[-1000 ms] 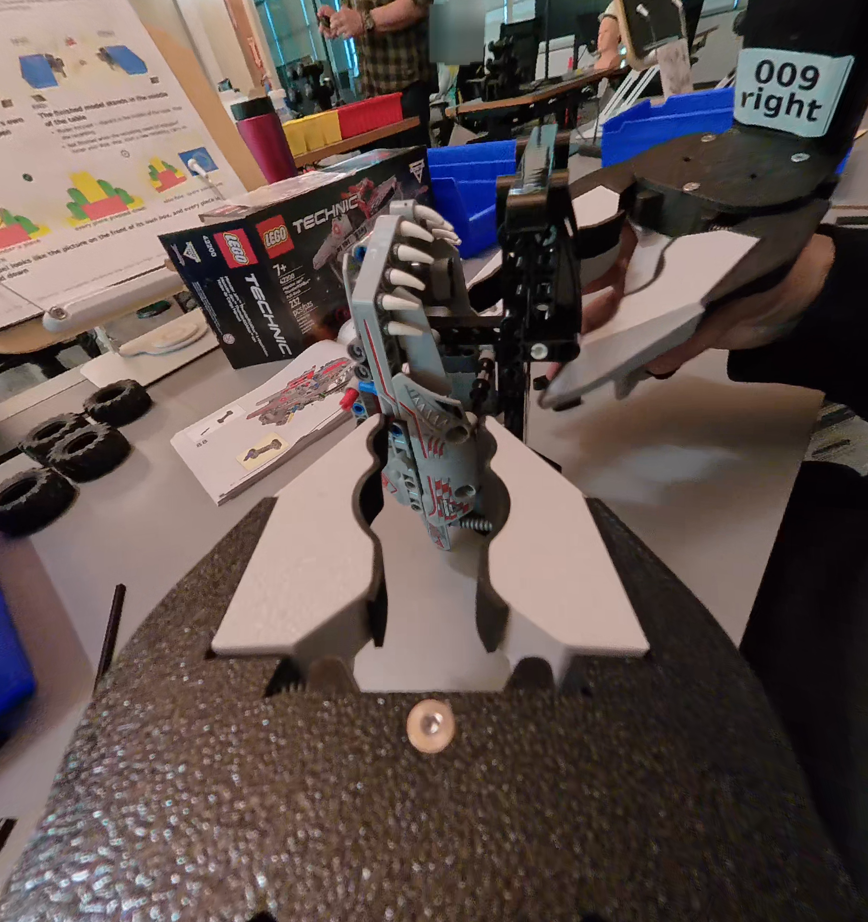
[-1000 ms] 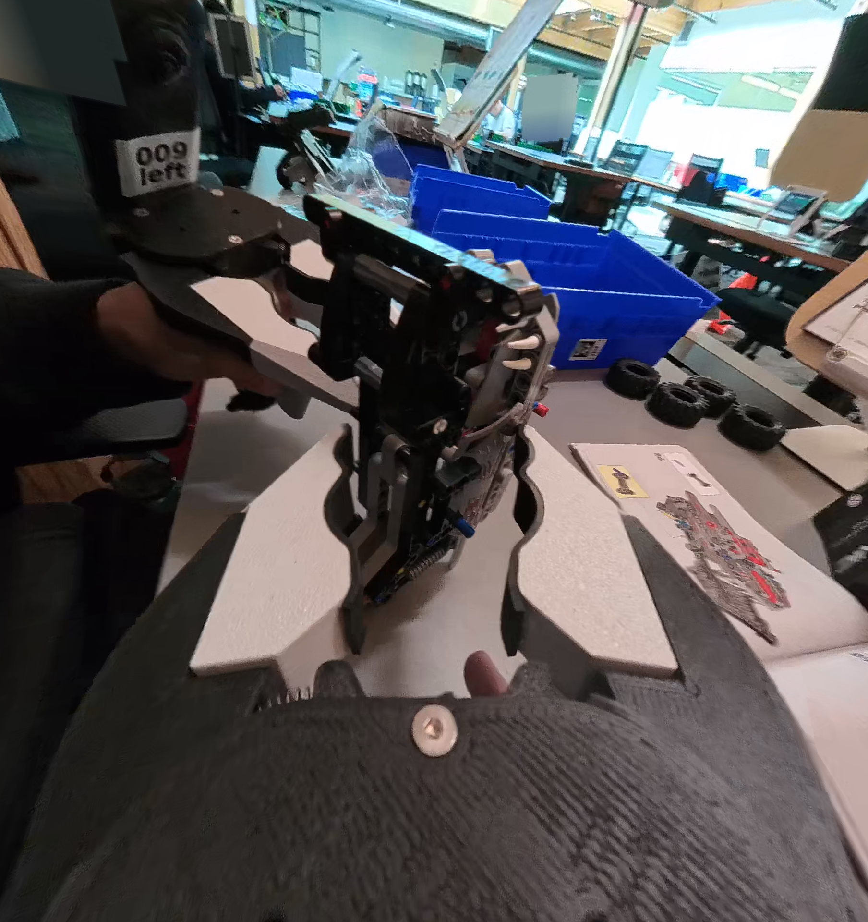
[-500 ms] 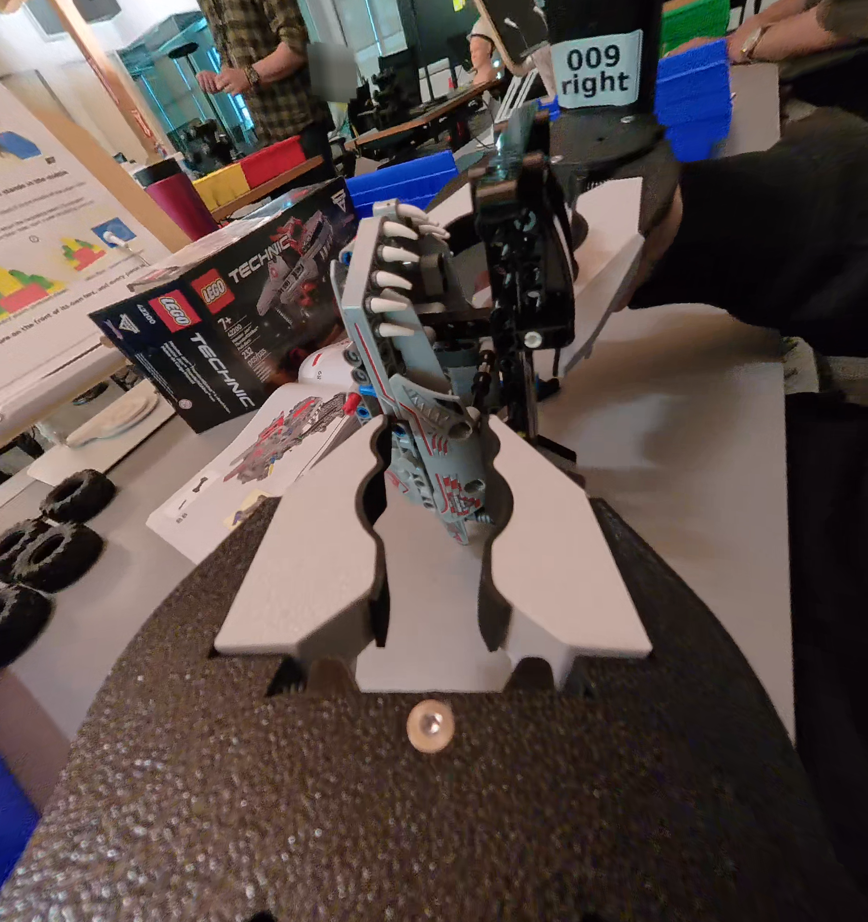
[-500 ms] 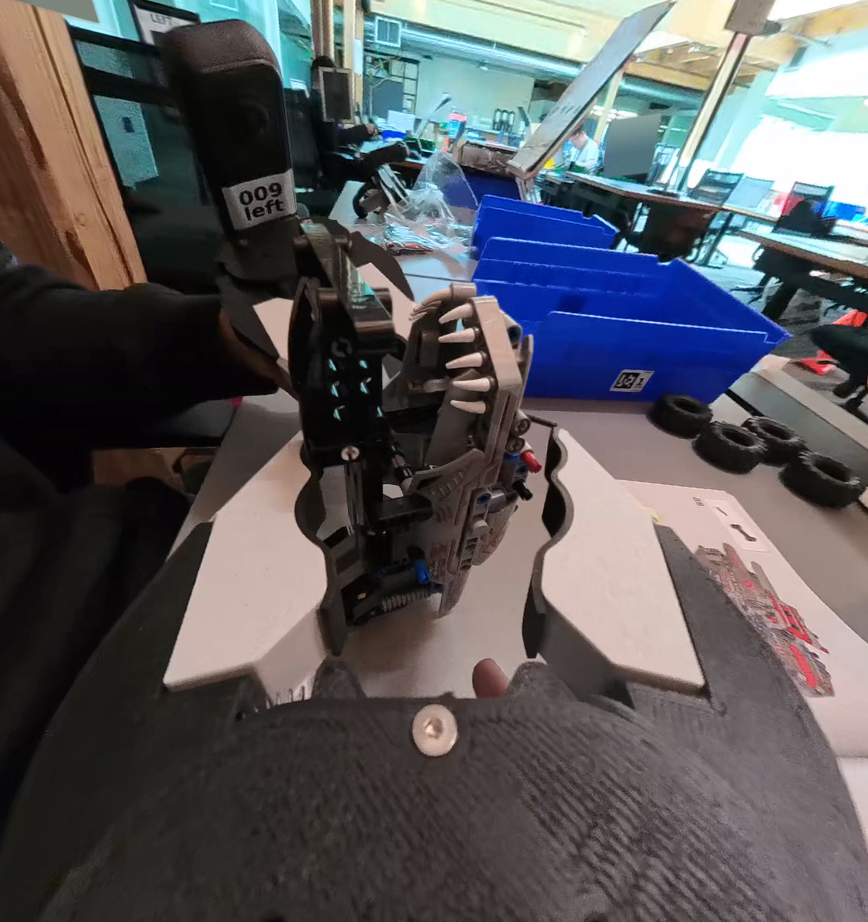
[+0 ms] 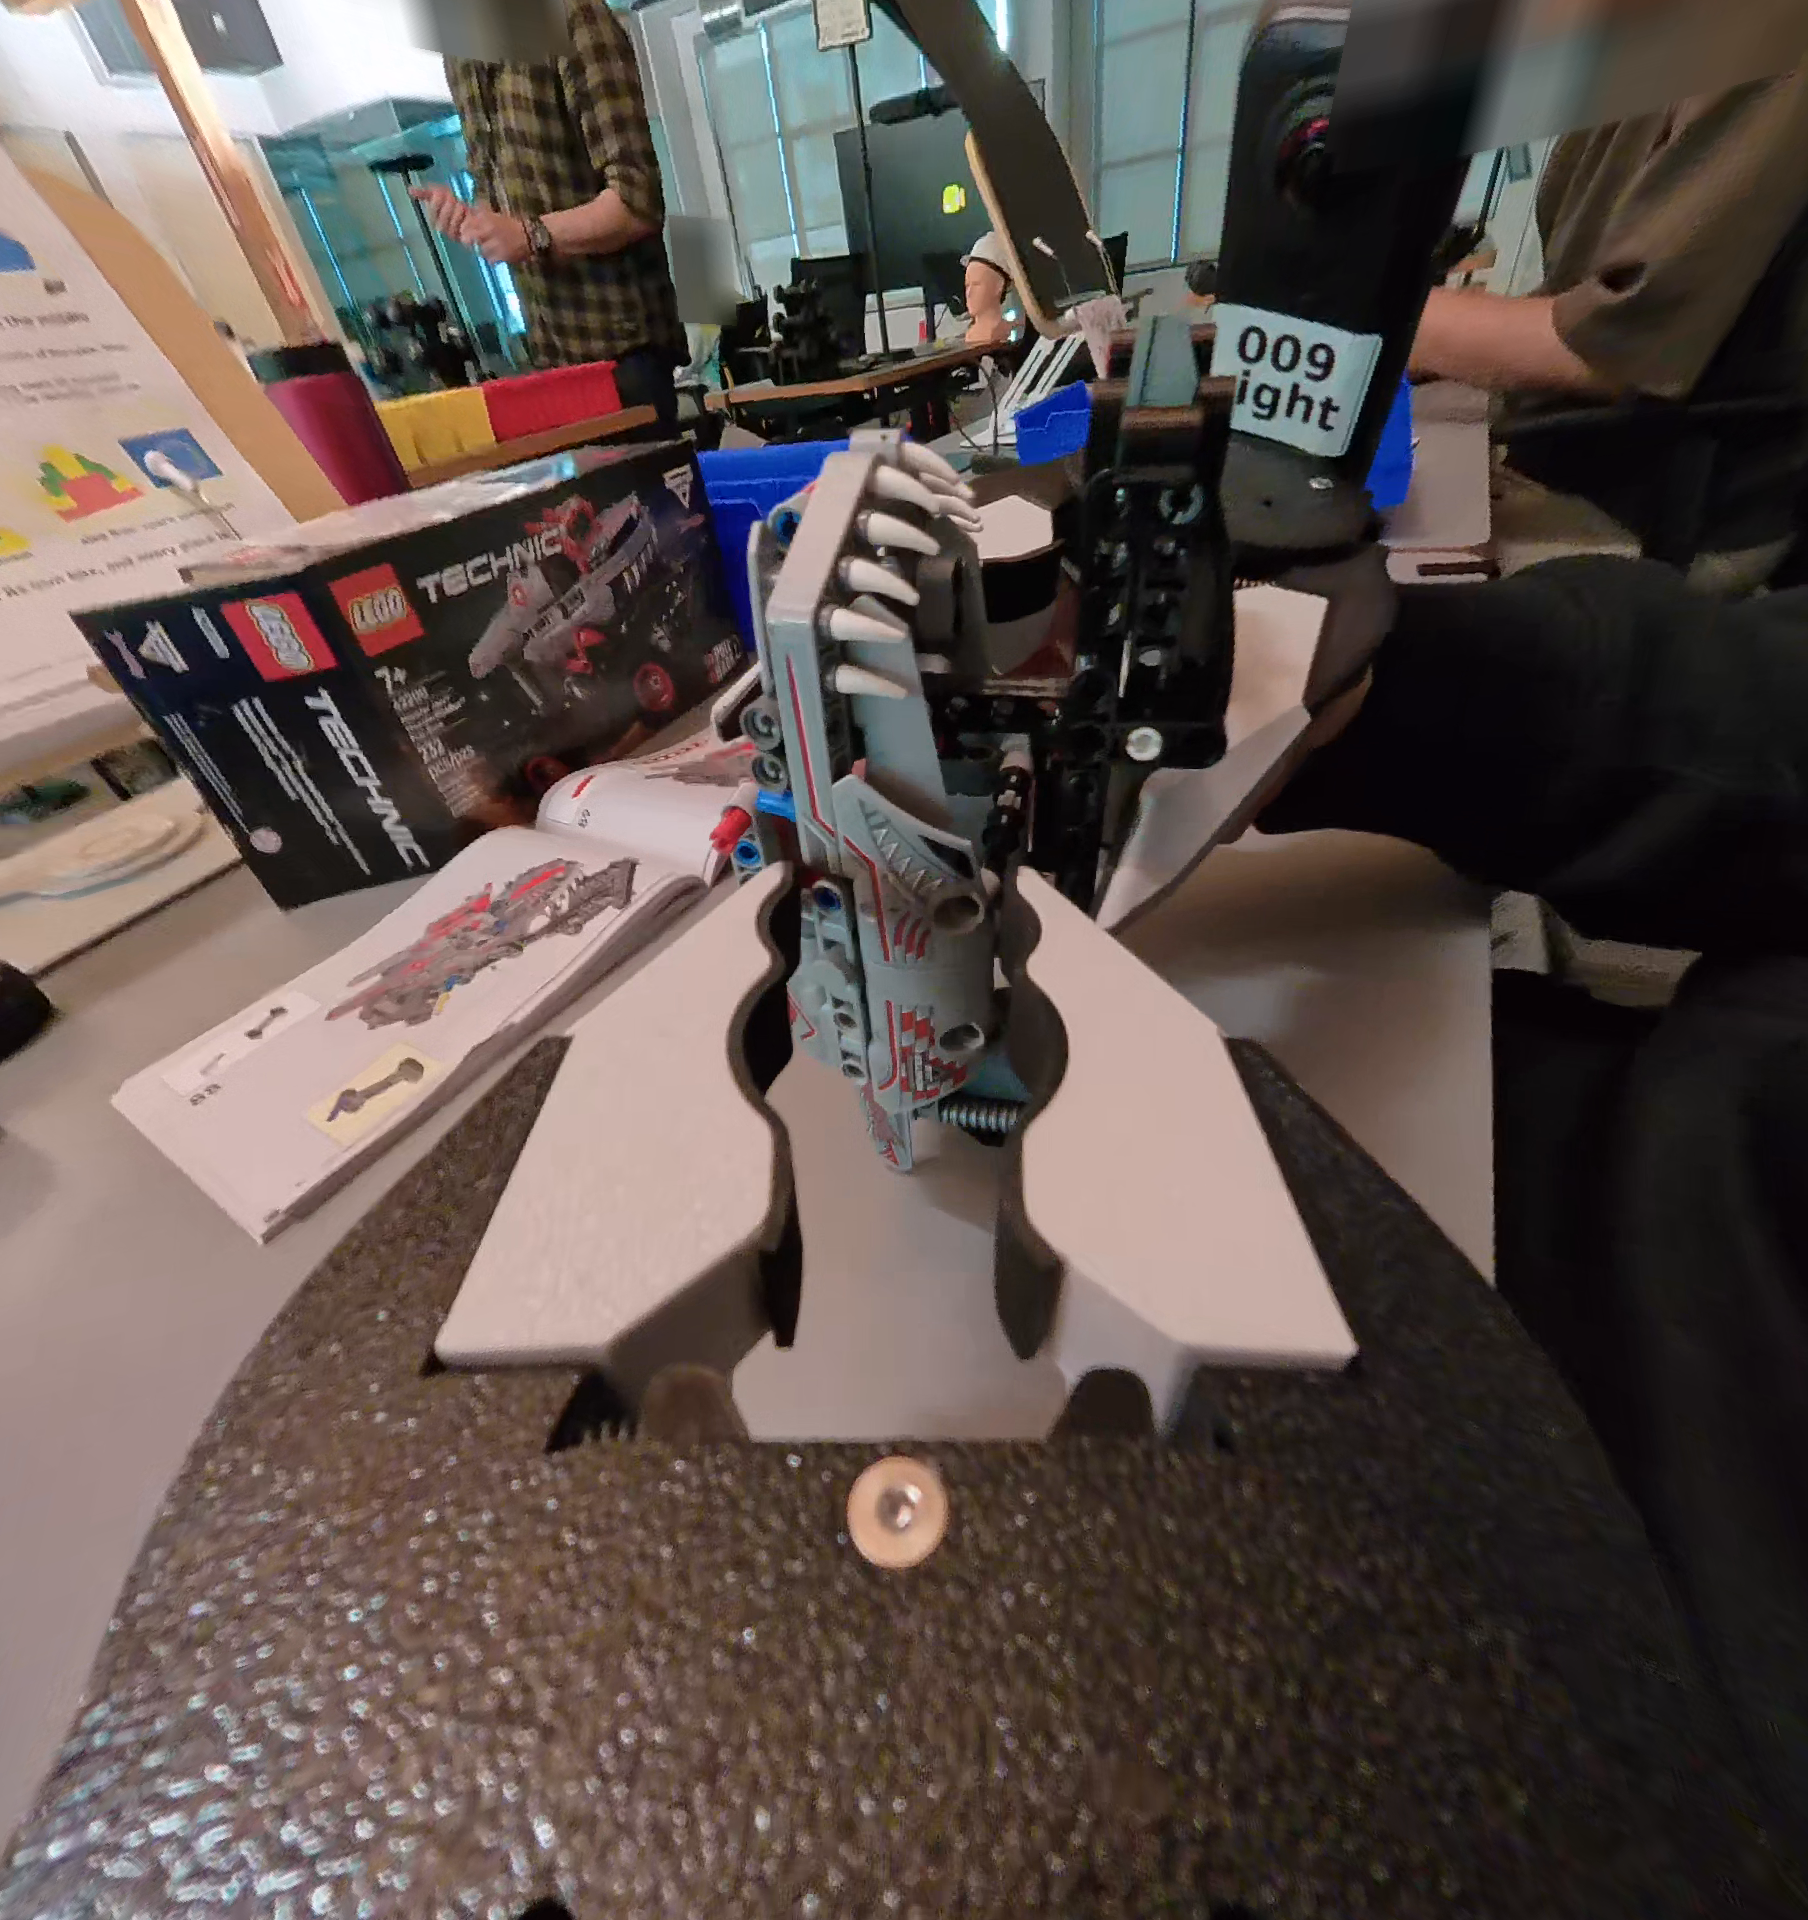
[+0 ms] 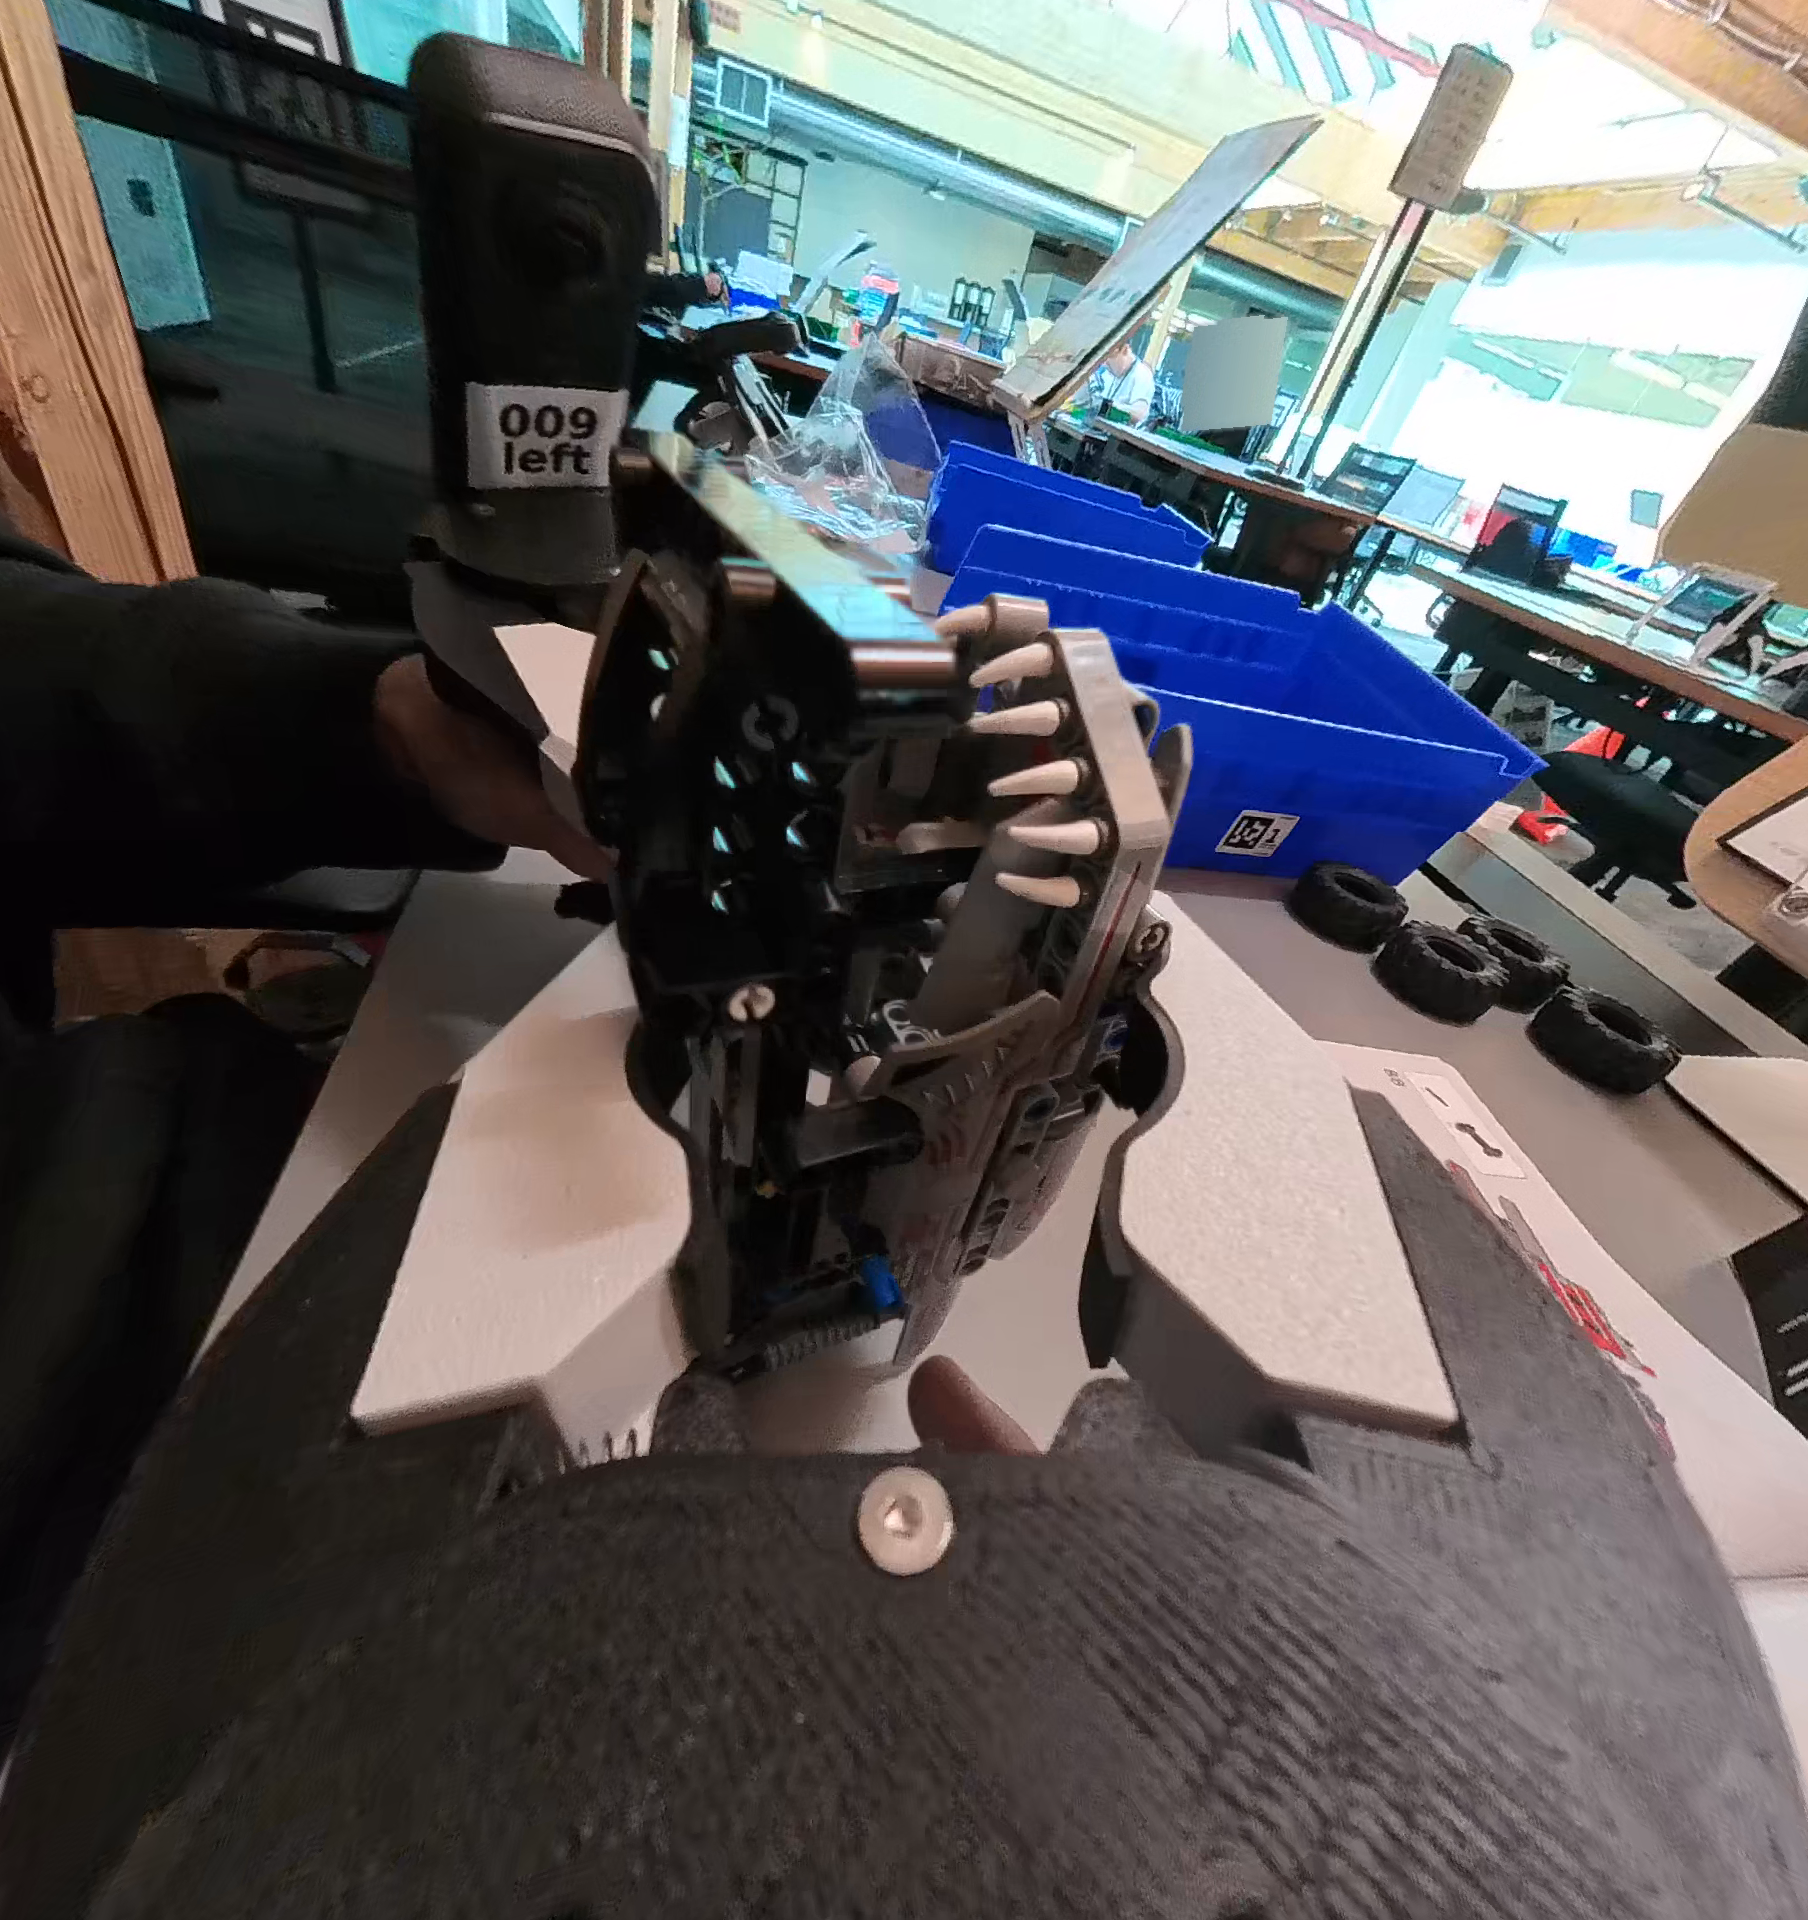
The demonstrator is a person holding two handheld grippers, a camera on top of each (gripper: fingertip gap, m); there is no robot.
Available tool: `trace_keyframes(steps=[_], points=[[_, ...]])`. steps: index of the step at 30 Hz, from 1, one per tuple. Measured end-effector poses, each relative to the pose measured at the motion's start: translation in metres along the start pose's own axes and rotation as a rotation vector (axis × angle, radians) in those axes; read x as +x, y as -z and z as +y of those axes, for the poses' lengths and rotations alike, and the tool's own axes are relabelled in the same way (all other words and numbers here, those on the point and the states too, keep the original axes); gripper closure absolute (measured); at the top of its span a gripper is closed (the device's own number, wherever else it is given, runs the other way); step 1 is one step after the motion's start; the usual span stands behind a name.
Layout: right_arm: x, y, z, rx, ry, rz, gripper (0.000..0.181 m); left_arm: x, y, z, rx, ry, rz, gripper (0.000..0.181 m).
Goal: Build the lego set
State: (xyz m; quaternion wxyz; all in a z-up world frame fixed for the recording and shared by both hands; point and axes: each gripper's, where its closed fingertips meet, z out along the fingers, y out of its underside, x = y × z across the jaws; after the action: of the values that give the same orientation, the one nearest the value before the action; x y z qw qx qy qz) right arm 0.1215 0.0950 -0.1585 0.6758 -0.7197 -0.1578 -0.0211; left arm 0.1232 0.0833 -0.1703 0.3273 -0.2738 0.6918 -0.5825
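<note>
The lego model [image 5: 858, 727] is a grey shark-like body with white teeth joined to a black frame. It stands upright, held off the grey table. My left gripper [image 5: 895, 914] is shut on its grey lower body. My right gripper [image 6: 884, 935] faces it from the far side and is shut on the same model [image 6: 1035, 935], one finger on the black frame and the other against the grey side. Each gripper shows behind the model in the other's view, the right gripper [image 5: 1128, 665] and the left gripper [image 6: 526, 623]. The model's underside is hidden.
The lego box [image 5: 412, 675] and an open instruction booklet [image 5: 443, 987] lie to the left on the table. Several black tyres [image 6: 1451, 956] sit near blue bins [image 6: 1295, 727]. A poster board [image 5: 48, 416] stands at the far left. A person in a plaid shirt [image 5: 567, 208] stands behind. My two grippers' fingertips are within a few centimetres of each other.
The right gripper has swung from the model's right side to behind it and come closer. The gap beside its finger has closed. The left gripper still holds the model upright.
</note>
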Motion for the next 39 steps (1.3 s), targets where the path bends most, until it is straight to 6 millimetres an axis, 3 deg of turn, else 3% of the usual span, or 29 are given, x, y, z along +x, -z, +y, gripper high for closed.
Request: trace_keyframes(steps=[4,9,19,39], points=[[-0.003,0.006,-0.004,0.031,0.064,0.035,0.091,0.003,-0.003,-0.004,0.003,-0.138,-0.085,0.149],[-0.008,0.013,-0.005,0.054,0.085,0.100,0.086,0.009,-0.004,-0.006,0.040,-0.162,-0.114,0.149],[-0.014,0.014,-0.010,0.048,0.062,0.097,0.092,0.014,-0.002,-0.006,0.059,-0.224,-0.027,0.148],[-0.003,0.019,-0.010,0.109,0.035,0.143,0.099,0.013,-0.011,-0.007,0.089,-0.152,0.031,0.149]])
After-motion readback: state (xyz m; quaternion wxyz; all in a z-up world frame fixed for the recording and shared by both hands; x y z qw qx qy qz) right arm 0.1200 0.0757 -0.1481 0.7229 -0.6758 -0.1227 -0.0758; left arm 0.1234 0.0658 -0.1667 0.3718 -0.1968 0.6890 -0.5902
